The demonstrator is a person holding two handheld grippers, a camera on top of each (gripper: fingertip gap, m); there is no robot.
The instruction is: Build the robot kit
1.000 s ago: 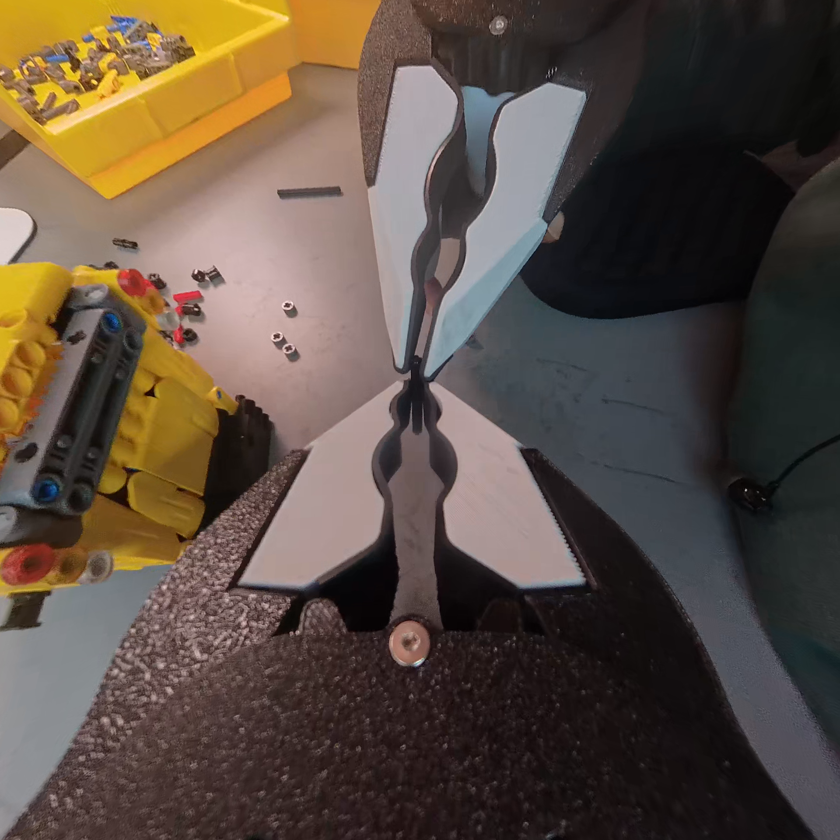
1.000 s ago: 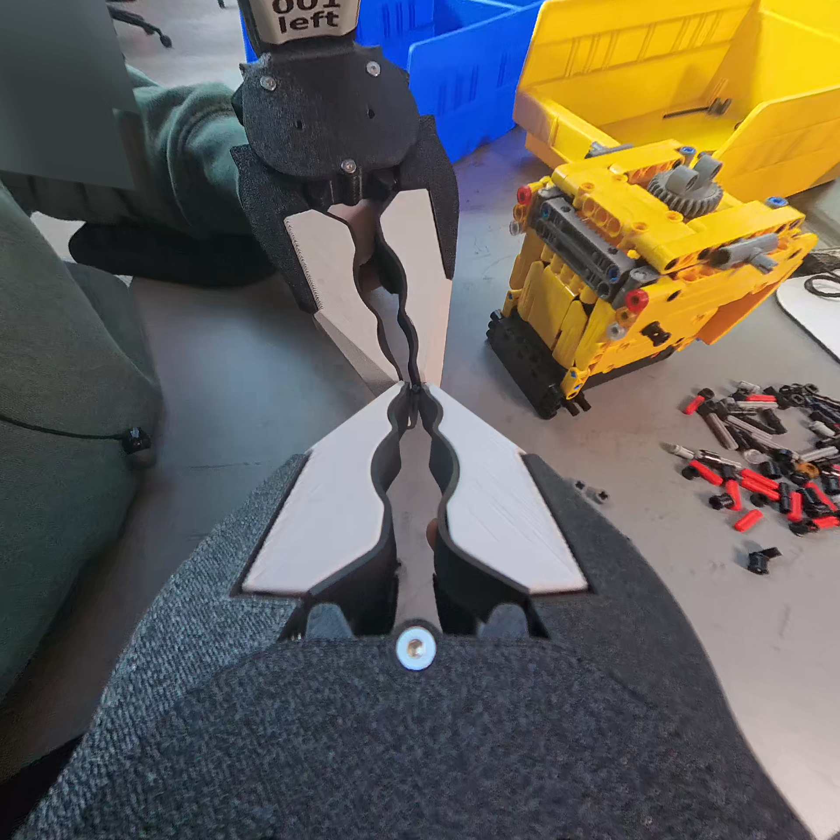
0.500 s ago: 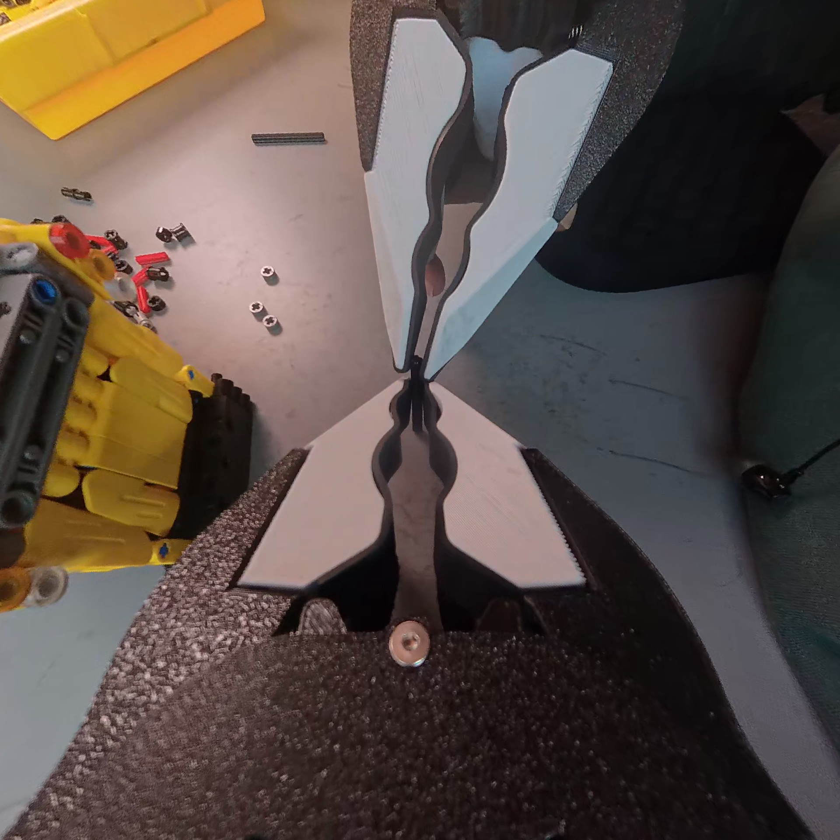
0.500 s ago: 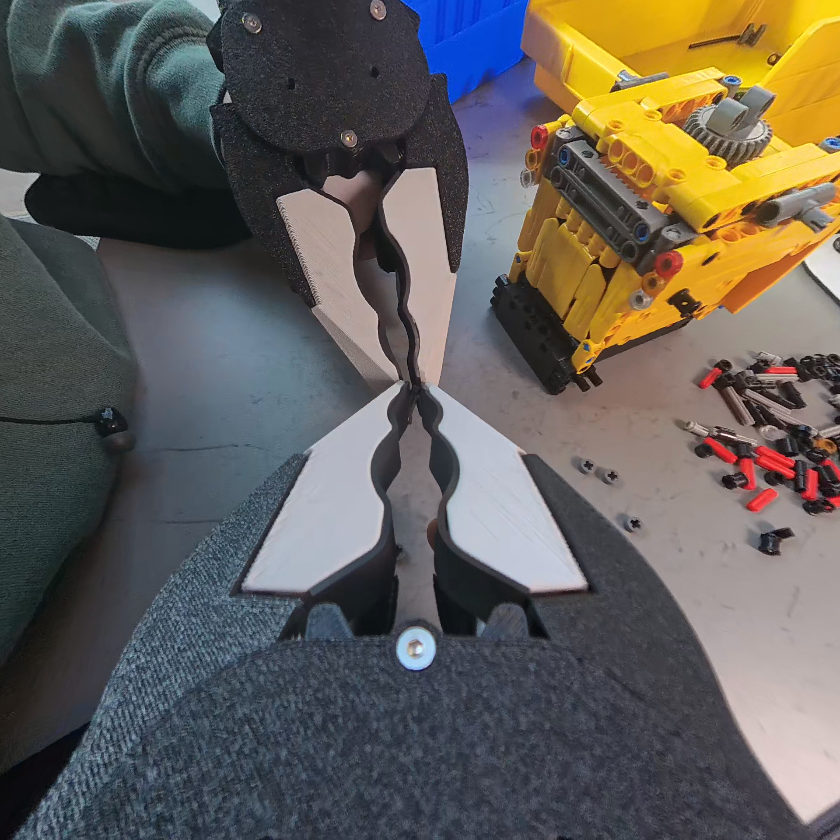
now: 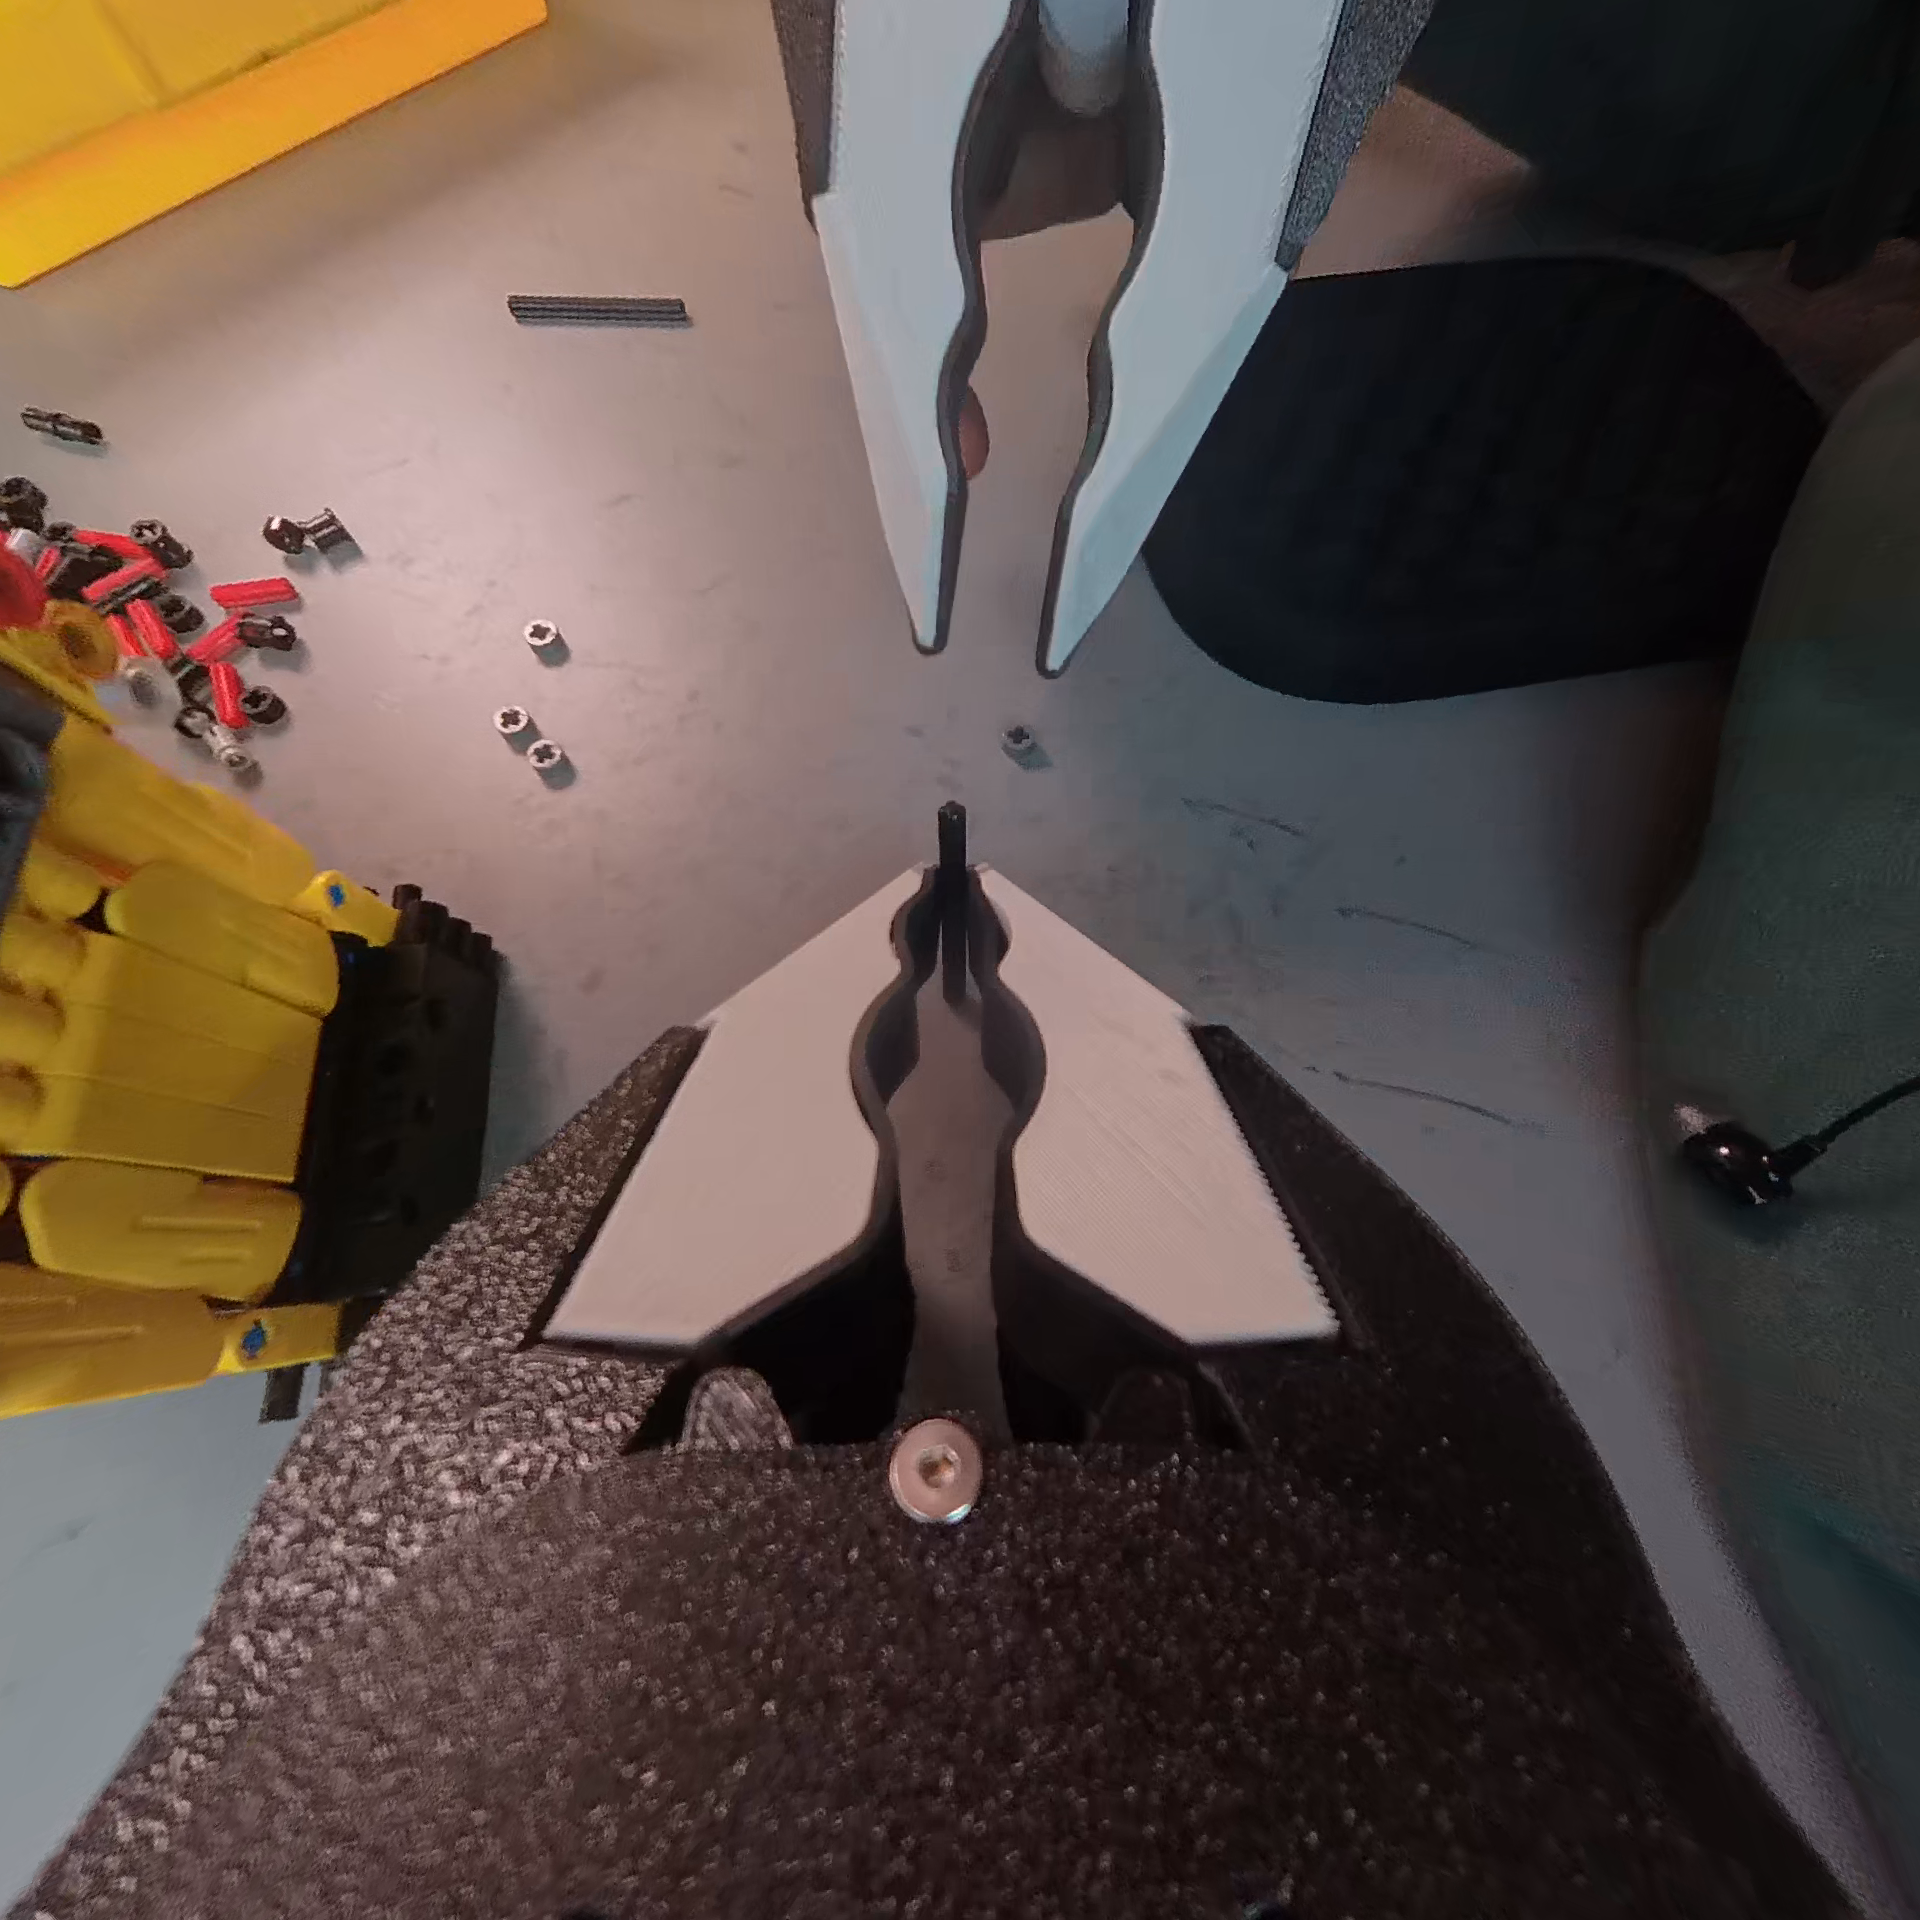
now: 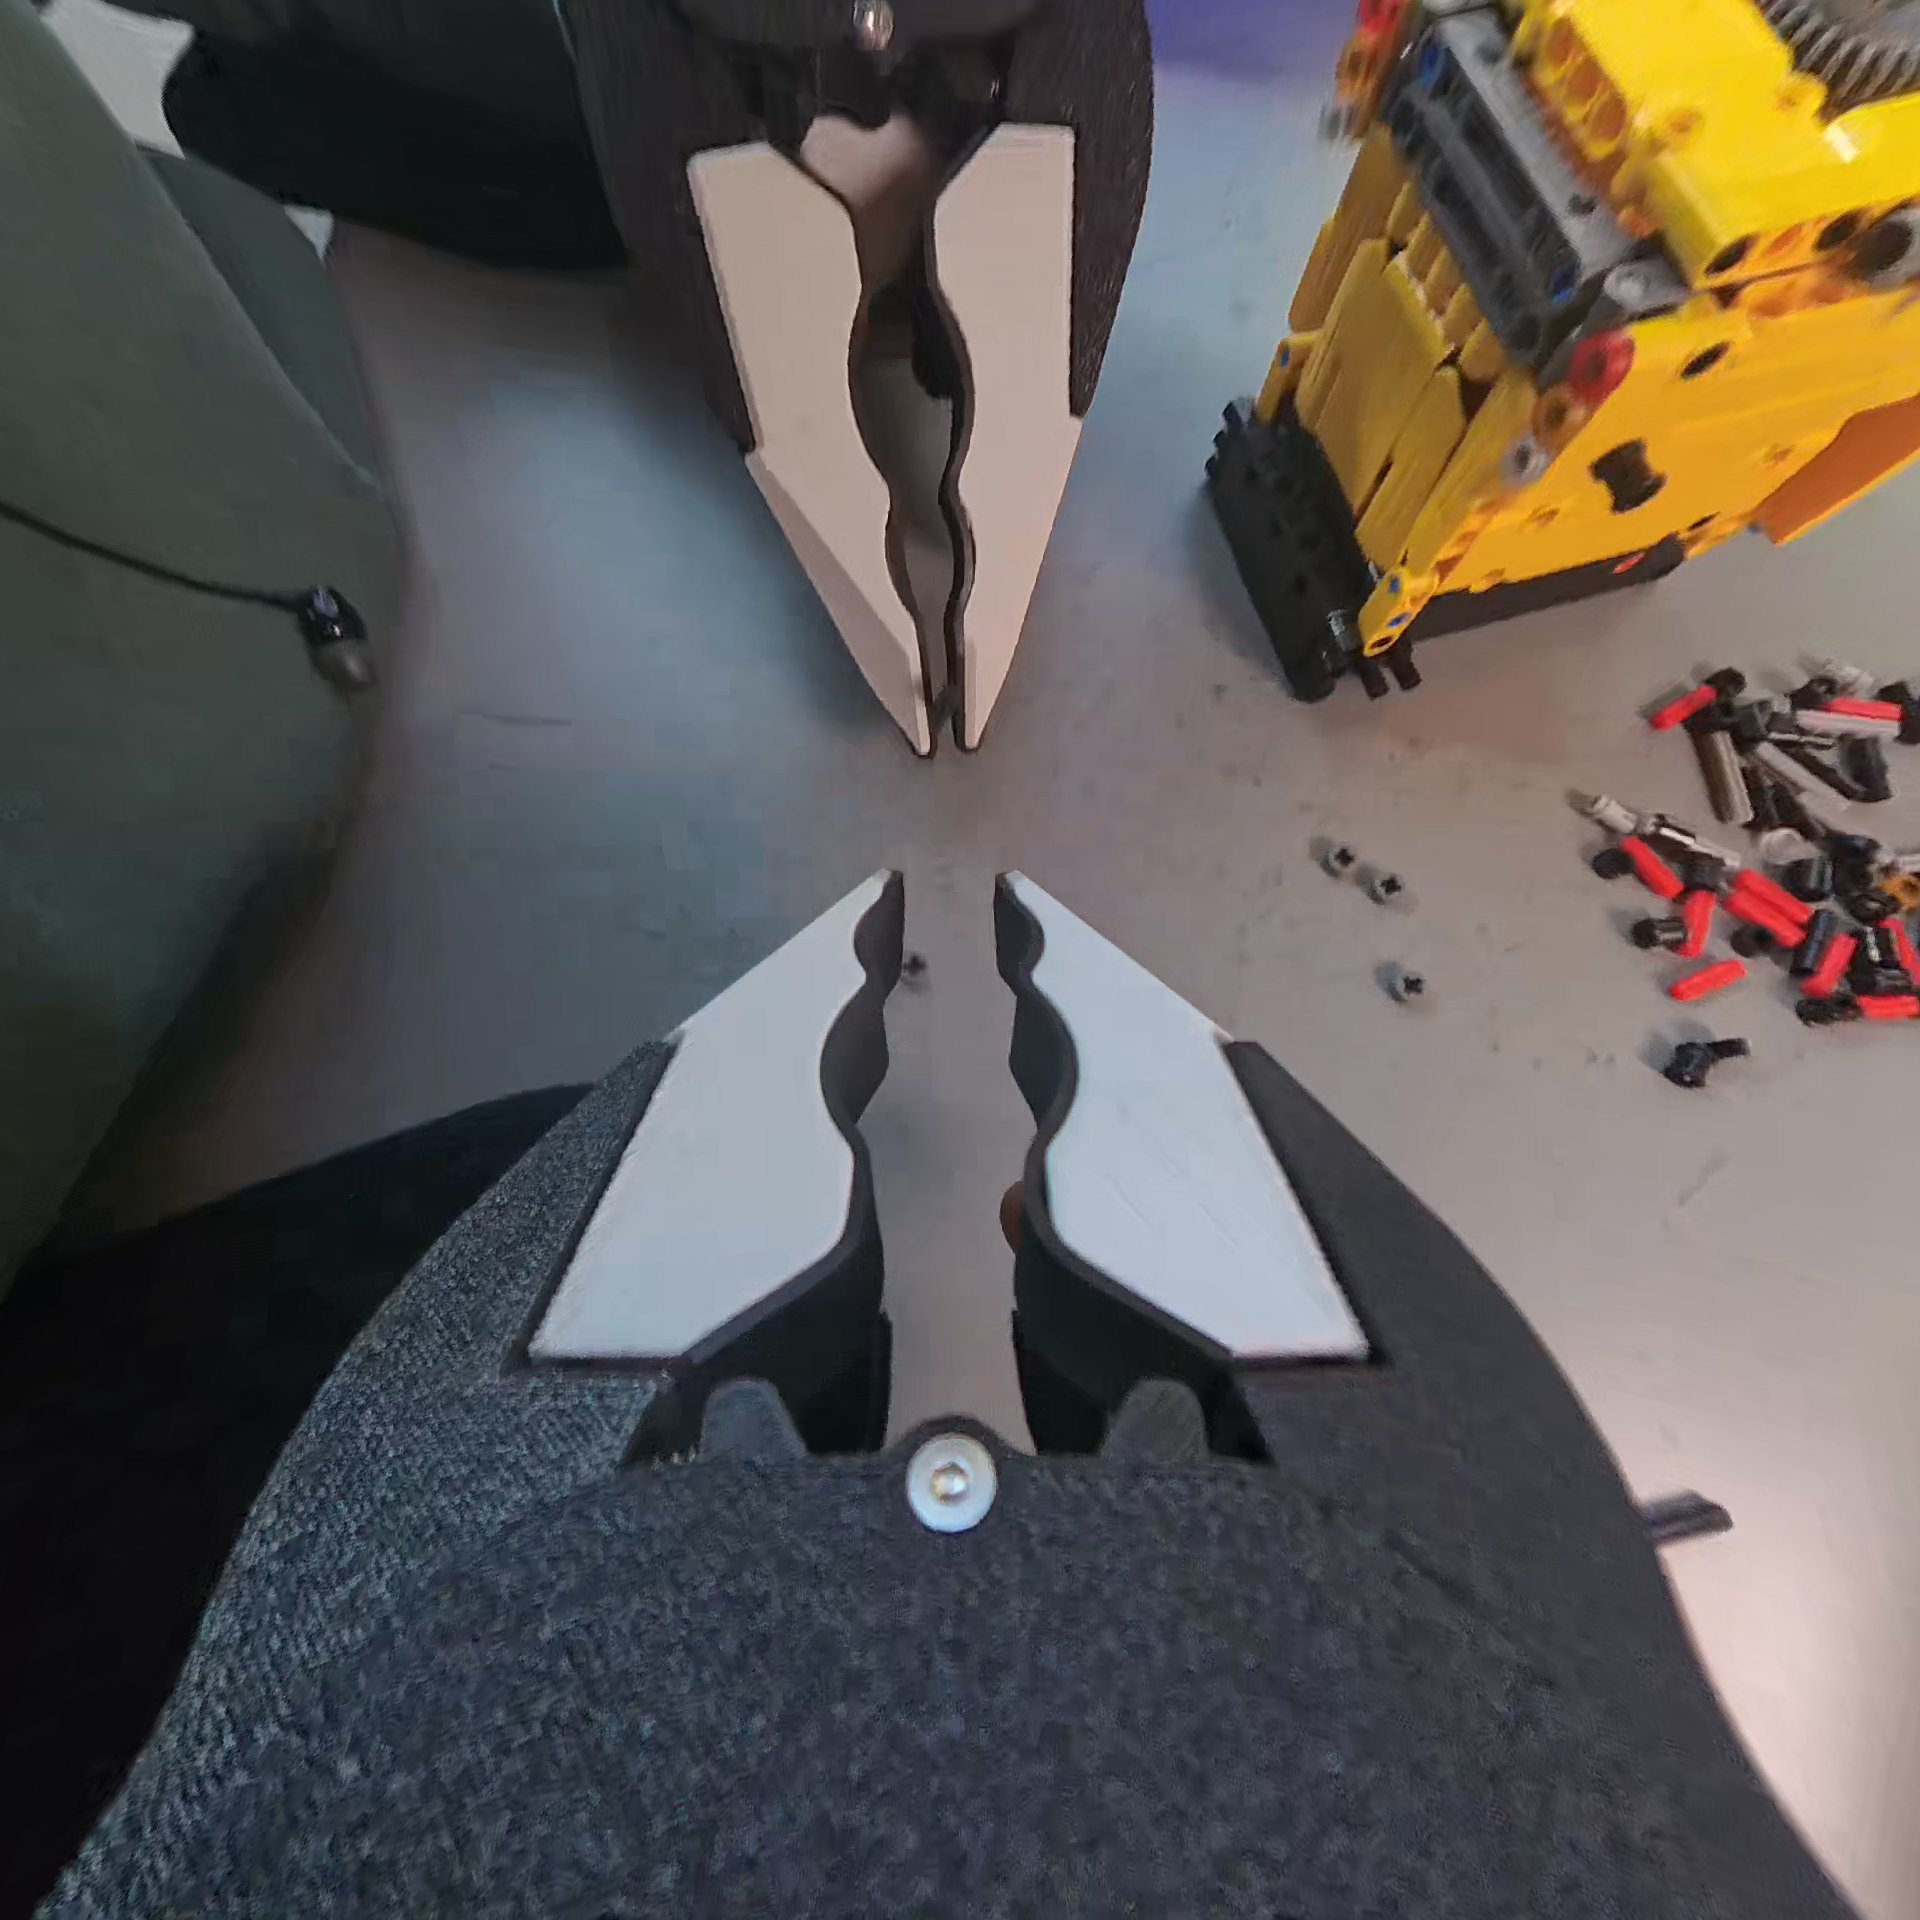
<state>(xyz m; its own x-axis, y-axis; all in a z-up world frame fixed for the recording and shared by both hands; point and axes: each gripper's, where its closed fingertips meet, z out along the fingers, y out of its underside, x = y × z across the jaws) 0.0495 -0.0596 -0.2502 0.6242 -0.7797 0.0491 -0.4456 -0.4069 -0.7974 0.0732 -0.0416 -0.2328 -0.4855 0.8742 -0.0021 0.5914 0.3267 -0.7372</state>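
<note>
Left wrist view: bare table [image 5: 727, 499] ahead; left gripper [image 5: 951, 878] clamps a black axle [image 5: 952, 894], opposite the right gripper [image 5: 987, 655], jaws parted, empty

Right wrist view: right gripper [image 6: 948, 883] gapes over a bush [image 6: 914, 964]; model [image 6: 1558, 343] right

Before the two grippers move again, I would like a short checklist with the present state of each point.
1. Left gripper shut on the thin black axle: ok, the axle sticks out past the fingertips.
2. Right gripper open and empty: ok, a clear gap shows between its fingers.
3. The two grippers apart: ok, bare table shows between their tips.
4. Small grey bush lying free on the table near the right gripper's tips: ok.
5. Yellow brick vehicle away from both grippers: ok.
6. Axle straight and firmly seated in the grip: cannot tell.
</note>
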